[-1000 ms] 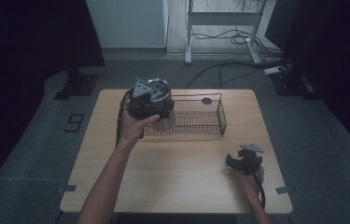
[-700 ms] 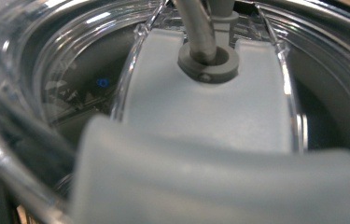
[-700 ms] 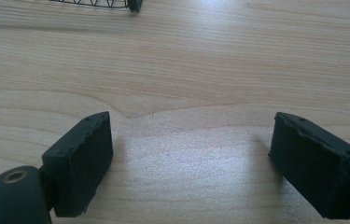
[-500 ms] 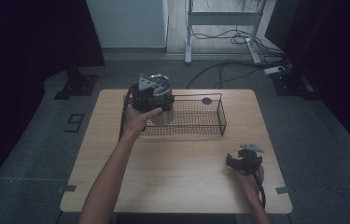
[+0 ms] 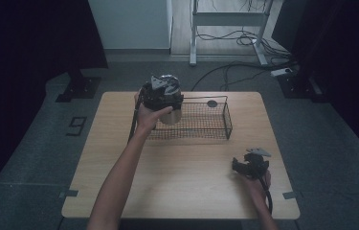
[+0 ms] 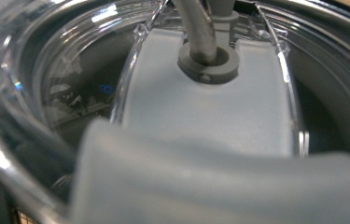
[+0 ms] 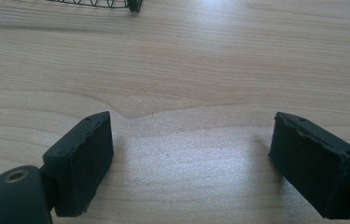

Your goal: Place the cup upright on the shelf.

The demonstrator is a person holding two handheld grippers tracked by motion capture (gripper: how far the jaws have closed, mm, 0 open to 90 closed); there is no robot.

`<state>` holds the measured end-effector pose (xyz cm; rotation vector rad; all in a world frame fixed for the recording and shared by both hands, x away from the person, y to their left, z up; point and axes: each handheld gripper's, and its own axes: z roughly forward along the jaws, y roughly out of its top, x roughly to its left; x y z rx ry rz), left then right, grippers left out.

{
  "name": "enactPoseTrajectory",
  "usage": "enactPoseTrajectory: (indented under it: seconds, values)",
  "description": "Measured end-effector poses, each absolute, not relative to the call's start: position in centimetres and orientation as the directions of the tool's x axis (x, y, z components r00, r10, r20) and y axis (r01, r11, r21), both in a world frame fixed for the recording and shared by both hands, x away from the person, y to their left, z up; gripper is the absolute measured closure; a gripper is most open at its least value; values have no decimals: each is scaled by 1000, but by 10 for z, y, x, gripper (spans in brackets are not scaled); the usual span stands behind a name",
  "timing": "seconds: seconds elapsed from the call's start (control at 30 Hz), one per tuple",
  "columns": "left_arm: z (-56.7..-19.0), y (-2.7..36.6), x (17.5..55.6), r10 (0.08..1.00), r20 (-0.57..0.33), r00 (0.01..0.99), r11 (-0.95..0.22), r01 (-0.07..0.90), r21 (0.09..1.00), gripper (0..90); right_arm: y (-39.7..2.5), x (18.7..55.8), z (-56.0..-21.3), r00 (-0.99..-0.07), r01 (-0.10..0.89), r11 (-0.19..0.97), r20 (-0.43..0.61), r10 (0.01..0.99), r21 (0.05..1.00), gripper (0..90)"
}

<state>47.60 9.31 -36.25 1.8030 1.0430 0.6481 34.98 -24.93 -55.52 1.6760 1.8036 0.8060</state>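
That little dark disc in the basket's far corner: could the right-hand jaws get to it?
Probably yes. The right gripper rests open on the table, and the wire basket is open-topped; only its near wall stands between, so coming from above reaches the disc.

Glossy clear plastic on the cup (image 6: pixel 32 93), matt grey lid insert (image 6: pixel 205 116), black wire-mesh basket (image 5: pixel 201 125), pale smooth-grained wood table (image 7: pixel 186 60).

The left gripper (image 5: pixel 163 96) covers the top of the cup (image 5: pixel 171 115) in the high view; its jaws are hidden. In the left gripper view, the cup's clear lid (image 6: pixel 46 93) is cut off by every edge, and a blurred grey band (image 6: pixel 219 186) masks the lower frame. The wire basket (image 7: pixel 112 4) is cropped at the right gripper view's top edge.
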Motion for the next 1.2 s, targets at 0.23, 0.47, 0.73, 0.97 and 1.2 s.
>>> enactPoseTrajectory:
  seconds: [0.23,0.47,0.73,0.97,1.2]
  values:
    - [-378,88,488,875,8,485,-229,400,887,40,-249,349,-555,-75,673,46,6,997,738,133]
    - [-399,87,502,892,18,452,-237,432,870,40,-249,349,-555,-75,673,46,6,997,738,134]
    - [-414,90,512,897,-8,443,-225,470,854,40,-249,349,-555,-75,673,45,7,997,738,134]
    - [-434,93,520,909,-30,416,-208,514,832,40,-249,349,-555,-74,673,46,6,997,738,134]
    - [-449,92,525,915,-40,401,-198,534,822,40,-249,349,-555,-73,673,45,6,997,738,134]
